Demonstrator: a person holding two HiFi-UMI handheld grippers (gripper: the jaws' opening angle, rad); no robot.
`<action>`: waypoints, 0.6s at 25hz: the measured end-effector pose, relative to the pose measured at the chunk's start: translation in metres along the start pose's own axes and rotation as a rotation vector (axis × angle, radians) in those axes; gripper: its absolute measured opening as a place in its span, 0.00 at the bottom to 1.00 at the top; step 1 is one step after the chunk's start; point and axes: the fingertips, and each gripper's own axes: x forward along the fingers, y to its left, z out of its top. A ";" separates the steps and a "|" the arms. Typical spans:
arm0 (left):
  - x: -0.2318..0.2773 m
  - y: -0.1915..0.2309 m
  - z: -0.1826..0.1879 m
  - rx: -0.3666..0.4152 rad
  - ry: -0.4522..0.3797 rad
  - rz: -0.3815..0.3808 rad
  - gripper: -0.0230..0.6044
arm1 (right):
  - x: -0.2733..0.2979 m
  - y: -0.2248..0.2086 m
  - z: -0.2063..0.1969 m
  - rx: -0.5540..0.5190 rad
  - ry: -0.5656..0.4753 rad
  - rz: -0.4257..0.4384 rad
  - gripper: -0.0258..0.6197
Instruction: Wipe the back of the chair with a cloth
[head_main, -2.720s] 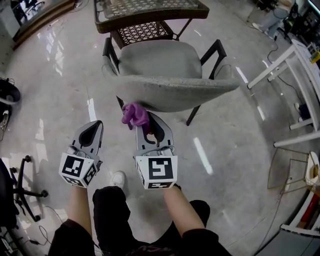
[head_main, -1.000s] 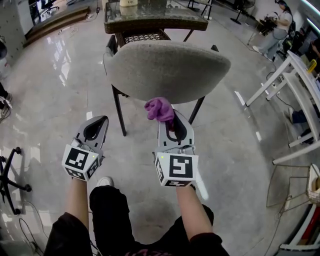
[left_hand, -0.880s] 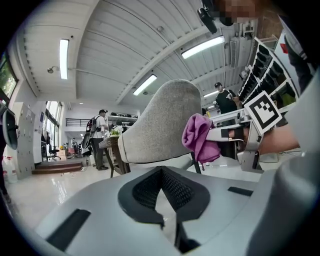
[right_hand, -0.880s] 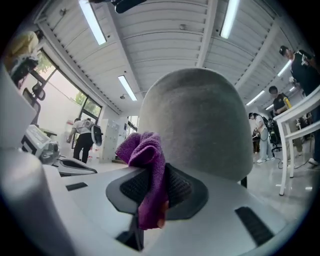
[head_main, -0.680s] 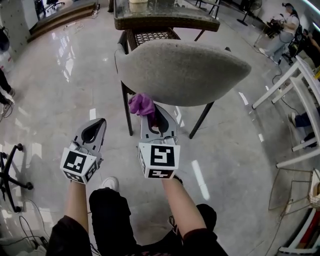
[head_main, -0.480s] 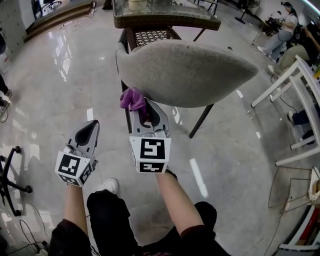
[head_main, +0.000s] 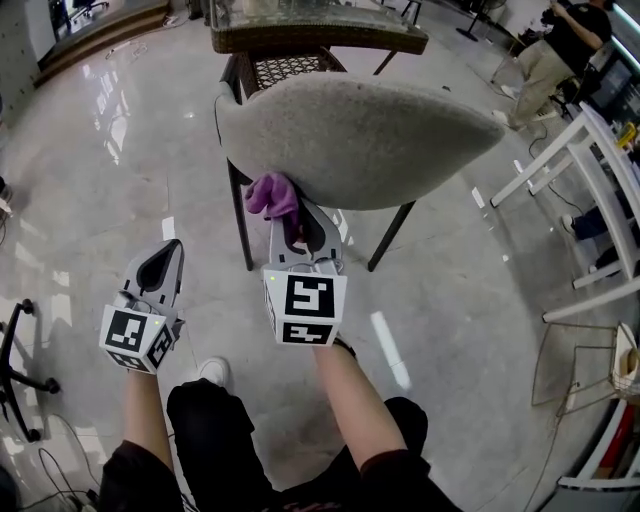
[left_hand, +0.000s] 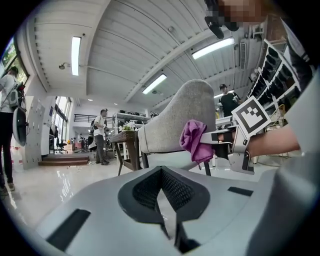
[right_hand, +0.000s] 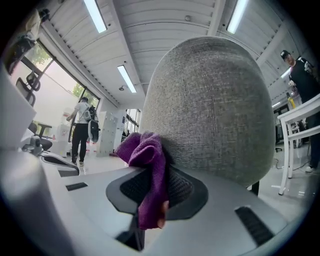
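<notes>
Grey fabric covers the chair back (head_main: 360, 140) at twelve o'clock. The right gripper (head_main: 302, 214) pinches a purple cloth (head_main: 272, 195) against its lower-left edge. At eight o'clock the left gripper (head_main: 168, 252) hangs apart, jaws pressed together, empty.

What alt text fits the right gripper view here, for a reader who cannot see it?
The right tool, shut on a bunched purple cloth, holds it against the lower left of a grey fabric chair back that fills most of the frame. Behind are a ceiling with strip lights and a person standing far left.
</notes>
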 end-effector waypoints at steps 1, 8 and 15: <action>0.000 -0.005 0.002 0.004 0.000 -0.005 0.05 | -0.003 -0.003 0.000 -0.001 0.000 -0.003 0.17; 0.010 -0.038 0.010 0.033 0.010 -0.044 0.05 | -0.033 -0.054 -0.005 0.016 0.006 -0.071 0.17; 0.023 -0.080 0.022 0.064 0.004 -0.112 0.05 | -0.067 -0.127 -0.006 0.020 0.015 -0.195 0.17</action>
